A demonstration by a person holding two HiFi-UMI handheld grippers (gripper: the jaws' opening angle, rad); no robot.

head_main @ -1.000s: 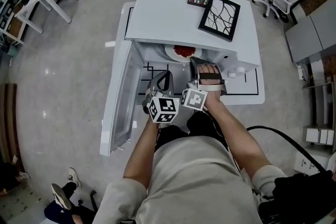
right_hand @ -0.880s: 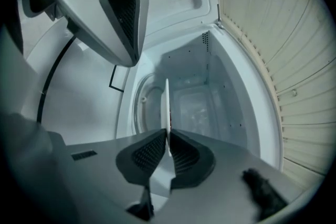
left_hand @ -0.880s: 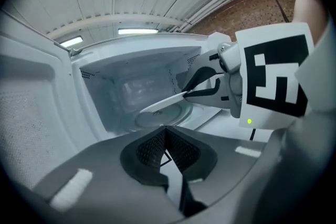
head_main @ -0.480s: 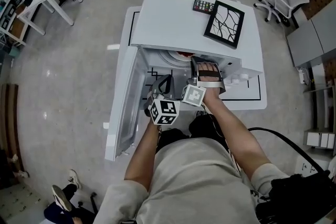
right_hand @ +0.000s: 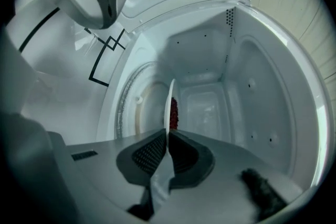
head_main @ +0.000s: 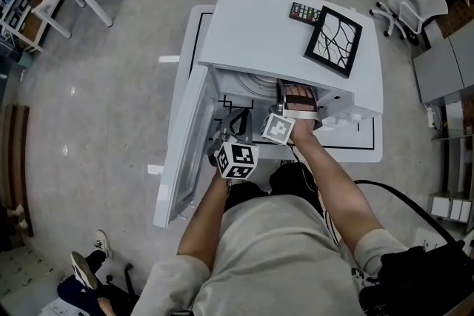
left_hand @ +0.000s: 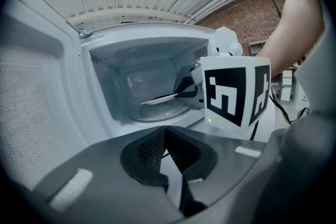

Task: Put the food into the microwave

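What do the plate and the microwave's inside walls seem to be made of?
The plate looks like glazed white ceramic, possibly melamine: thin, smooth, glossy rim seen edge-on. The microwave's inside walls look like white painted or enamelled metal: smooth, faintly shiny, with small punched vent holes.
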